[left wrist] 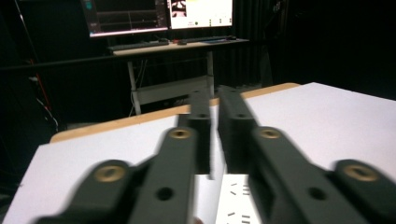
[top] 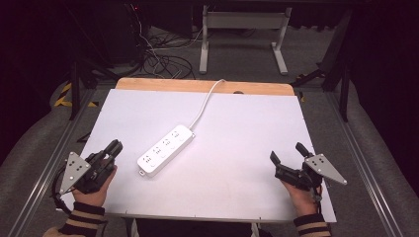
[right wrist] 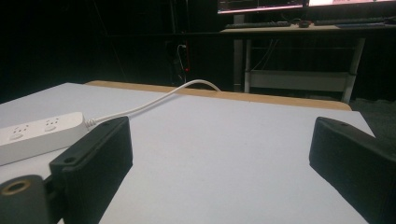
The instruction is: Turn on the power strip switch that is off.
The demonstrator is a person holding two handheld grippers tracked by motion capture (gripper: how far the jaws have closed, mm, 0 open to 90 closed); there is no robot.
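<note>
Power strip [top: 165, 150] diagonal, cord end toward table's far edge

white table [top: 257, 163], monitors [left wrist: 159, 14], floor cables [top: 163, 59]

The white oblong power strip [top: 165, 150] looked smooth glossy plastic; the desk [top: 237, 163] beneath was matt white, wood-edged.

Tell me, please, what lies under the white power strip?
The power strip lies flat on the white table top, its cord trailing over the far edge. The strip covers whatever is directly beneath it.
</note>
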